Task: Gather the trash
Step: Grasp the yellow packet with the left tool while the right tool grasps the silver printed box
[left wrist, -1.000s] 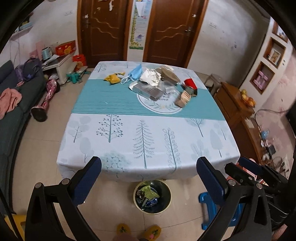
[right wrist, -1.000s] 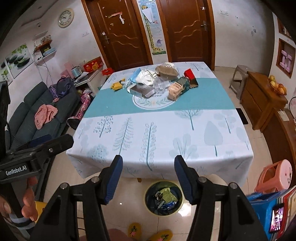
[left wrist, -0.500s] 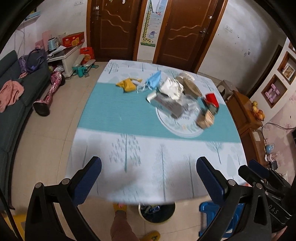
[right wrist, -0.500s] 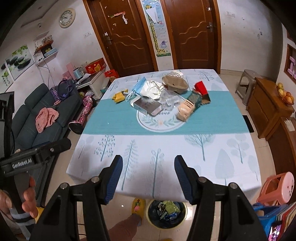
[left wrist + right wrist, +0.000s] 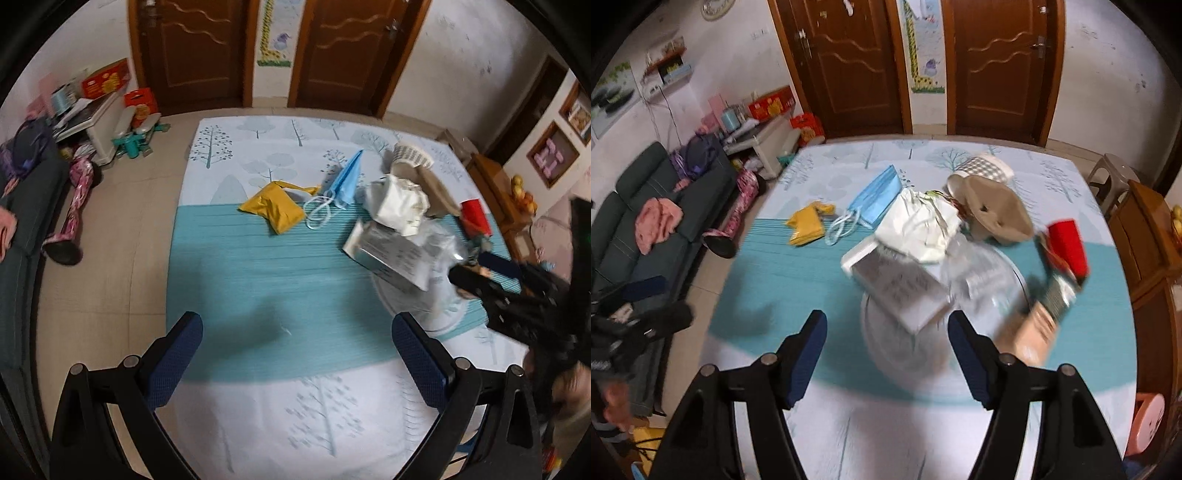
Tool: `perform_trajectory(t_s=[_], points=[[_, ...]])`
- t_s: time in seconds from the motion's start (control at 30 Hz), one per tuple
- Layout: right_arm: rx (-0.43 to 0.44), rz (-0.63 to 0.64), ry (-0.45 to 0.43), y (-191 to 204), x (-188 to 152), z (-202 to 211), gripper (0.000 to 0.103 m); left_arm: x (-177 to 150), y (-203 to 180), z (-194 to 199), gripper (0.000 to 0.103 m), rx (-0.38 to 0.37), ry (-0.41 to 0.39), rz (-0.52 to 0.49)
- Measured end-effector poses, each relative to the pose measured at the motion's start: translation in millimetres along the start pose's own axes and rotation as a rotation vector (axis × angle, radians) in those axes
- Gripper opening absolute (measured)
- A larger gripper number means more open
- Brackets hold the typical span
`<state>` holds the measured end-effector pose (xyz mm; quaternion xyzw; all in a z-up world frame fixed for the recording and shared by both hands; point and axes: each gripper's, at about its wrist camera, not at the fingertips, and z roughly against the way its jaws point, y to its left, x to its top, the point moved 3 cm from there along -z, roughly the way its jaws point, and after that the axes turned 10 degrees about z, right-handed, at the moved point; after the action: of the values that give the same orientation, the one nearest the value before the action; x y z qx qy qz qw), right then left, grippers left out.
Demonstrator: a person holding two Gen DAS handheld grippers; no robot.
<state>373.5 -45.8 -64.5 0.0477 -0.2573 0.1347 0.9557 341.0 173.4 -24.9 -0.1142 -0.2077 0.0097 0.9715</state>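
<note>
Nothing collected so far, judging by the layout: whole trash pile (image 5: 934,236) on the surface (image 5: 258,280), centre toward 1 o'clock in right wrist view, nothing lifted. Left gripper (image 5: 295,354) with fingers spread wide, empty, over bare teal cloth. Right gripper (image 5: 886,354) fingers widening, nothing between them but the surface below; white box (image 5: 897,288) just ahead at 12 o'clock, probably first pick. All items left to grab: yellow wrapper (image 5: 275,208), blue face mask (image 5: 347,177), crumpled white paper (image 5: 919,225), brown paper bowl (image 5: 993,210), red carton (image 5: 1067,247), clear plastic (image 5: 982,280). No bin visible in either view. Right wrist view only: tan packet (image 5: 1034,332) at 3 o'clock, sofa (image 5: 639,206) at 9 o'clock, wall clock. Left wrist view only: right gripper body at 3 o'clock edge, over the pile.
</note>
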Motion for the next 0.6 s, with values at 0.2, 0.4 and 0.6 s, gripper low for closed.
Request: perform_trajectory(t_s=[0.2,0.4,0.6], points=[[0.001,0.075,0.086,-4,23,-66,0.077,40,16,-45,0.101,-0.004,0.062,-0.052],[0.026,0.139,0.168,-3,25,-106,0.078,66,21,-80,0.101,-0.037,0.118,-0.108],[0.054,0.210,0.210,7,21,-118,0.083,85,16,-112,0.101,-0.039,0.165,-0.174]])
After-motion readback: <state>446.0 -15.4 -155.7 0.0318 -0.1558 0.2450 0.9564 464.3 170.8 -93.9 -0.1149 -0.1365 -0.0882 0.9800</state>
